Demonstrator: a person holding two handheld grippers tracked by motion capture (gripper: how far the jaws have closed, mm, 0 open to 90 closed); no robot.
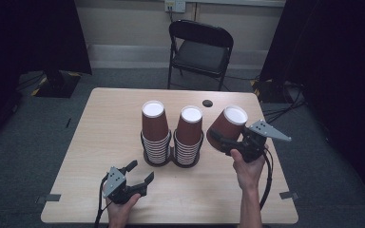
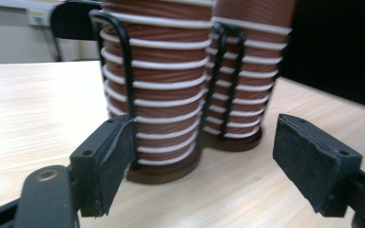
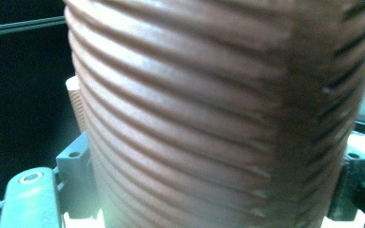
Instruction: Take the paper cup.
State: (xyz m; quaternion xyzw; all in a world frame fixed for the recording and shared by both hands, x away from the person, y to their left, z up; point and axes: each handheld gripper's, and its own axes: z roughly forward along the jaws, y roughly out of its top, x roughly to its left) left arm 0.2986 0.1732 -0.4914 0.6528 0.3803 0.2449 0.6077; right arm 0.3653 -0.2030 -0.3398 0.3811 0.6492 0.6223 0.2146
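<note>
Plainly unbranded brown ribbed cup [image 1: 228, 124] in right hand-held gripper [image 1: 225, 141]

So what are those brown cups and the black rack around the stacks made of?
The held cup looks like ribbed paper: matt brown, ridged wall, white rolled rims on the stacked cups. The rack seems to be thin metal wire with a glossy black coating, though plastic cannot be ruled out. The table looks like pale wood-grain laminate.
</note>
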